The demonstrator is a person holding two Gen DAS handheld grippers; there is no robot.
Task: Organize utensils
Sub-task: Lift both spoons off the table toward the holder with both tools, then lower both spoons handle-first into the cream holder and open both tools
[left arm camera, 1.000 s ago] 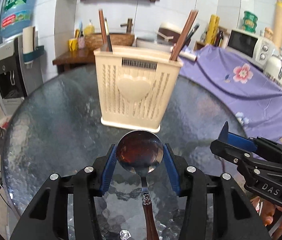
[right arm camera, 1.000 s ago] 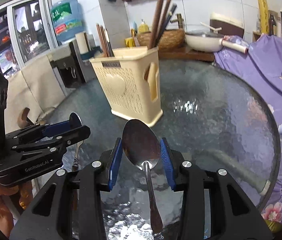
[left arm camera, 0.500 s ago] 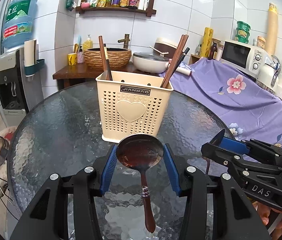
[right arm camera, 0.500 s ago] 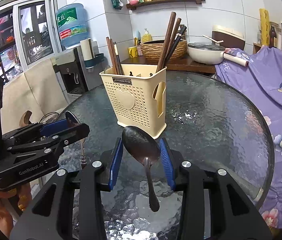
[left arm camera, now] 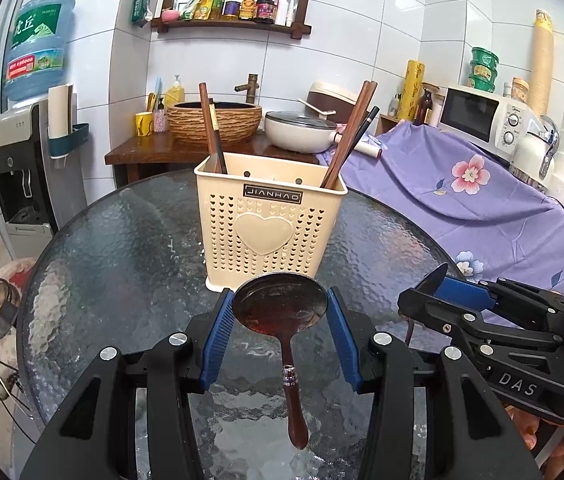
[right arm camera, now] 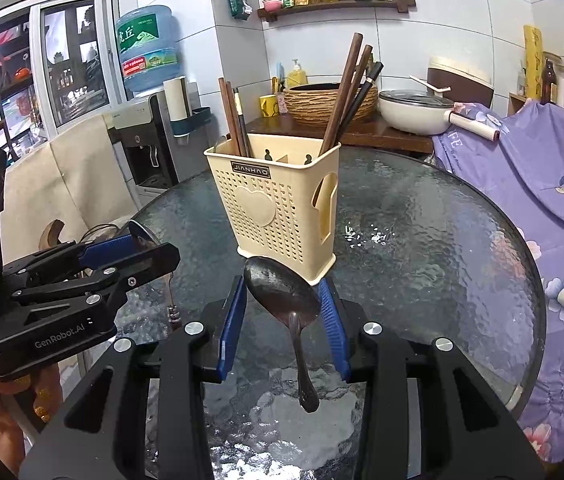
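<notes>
Steel spoon [right arm camera: 282, 290] gripped by right tongs [right arm camera: 282, 312]; left tongs [left arm camera: 280, 320] grip wooden-handled spoon [left arm camera: 282, 308]. Holder [left arm camera: 272, 232] at 12 o'clock hides chopstick [left arm camera: 346, 136] tips.

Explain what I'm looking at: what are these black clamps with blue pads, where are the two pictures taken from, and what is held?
No robot here: a person holds a two-finger tool in each hand, each carrying a forward-looking fisheye camera. One picture looks along the left gripper, the other along the right gripper; each also shows the other tool at its side. The left jaws clamp a wooden-handled spoon by its bowl, handle hanging down. The right jaws clamp an all-metal spoon likewise. Ahead, on the round glass table, stands a cream utensil holder containing chopsticks.
</notes>
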